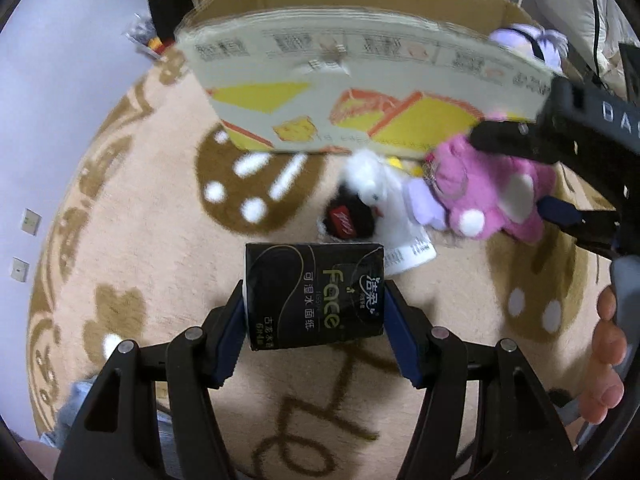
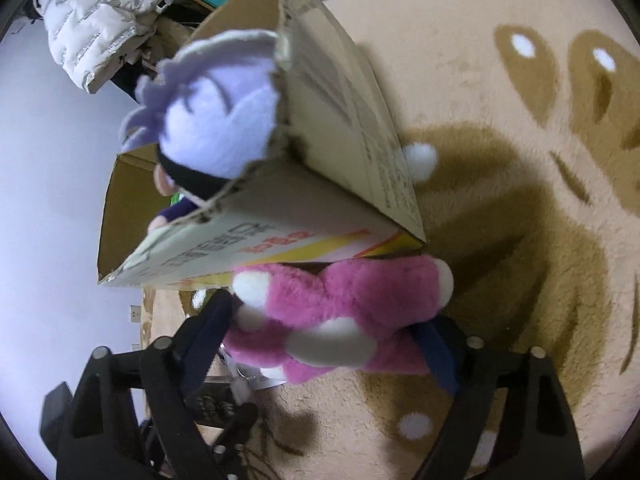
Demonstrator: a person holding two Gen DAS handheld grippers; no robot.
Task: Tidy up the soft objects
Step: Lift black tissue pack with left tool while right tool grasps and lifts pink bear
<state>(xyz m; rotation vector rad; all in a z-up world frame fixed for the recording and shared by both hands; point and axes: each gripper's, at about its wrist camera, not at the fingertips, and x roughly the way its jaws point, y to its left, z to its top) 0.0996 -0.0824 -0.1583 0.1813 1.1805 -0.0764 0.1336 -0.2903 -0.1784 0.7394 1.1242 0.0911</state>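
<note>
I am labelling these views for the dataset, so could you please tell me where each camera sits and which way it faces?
Left wrist: on the left gripper, looking forward and down at the rug; its fingers clamp a black tissue pack, and a bare foot shows at right.
Right wrist: on the right gripper, facing the cardboard box from its corner; its fingers squeeze a pink plush.
Shared: the box, pink plush, rug and the purple-haired doll inside the box.

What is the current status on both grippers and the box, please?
Left gripper shut on tissue pack. Right gripper shut on pink plush. Cardboard box ahead, white plush lying before it.
</note>
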